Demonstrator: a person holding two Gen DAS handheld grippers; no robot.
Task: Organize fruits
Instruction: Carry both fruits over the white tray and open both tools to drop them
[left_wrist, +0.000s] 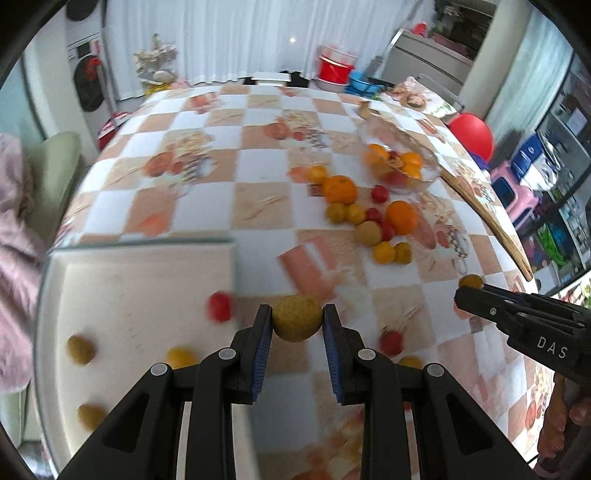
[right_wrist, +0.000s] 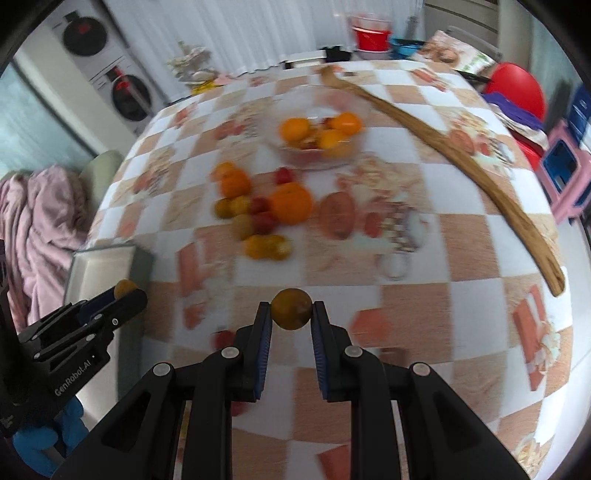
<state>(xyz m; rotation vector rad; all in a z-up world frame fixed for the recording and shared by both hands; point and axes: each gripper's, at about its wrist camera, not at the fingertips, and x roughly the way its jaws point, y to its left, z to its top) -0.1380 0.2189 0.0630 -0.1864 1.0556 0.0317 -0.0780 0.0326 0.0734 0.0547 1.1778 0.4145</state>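
**Both grippers carried small fruits above the table**

The left gripper (left_wrist: 297, 317) pinched a speckled yellow-green fruit (left_wrist: 296, 318) beside the white tray (left_wrist: 129, 280). The right gripper (right_wrist: 289, 314) clamped a brownish-yellow fruit (right_wrist: 291, 308). Beyond lay loose oranges and tomatoes (left_wrist: 369, 218) near a glass bowl (left_wrist: 430, 173).

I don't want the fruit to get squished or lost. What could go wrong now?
The left gripper pinches a round speckled fruit only at its tips, so it might slip out and roll. The right gripper holds a small brownish fruit the same way. The white tray sits near the table's edge, so a bump could tip it.
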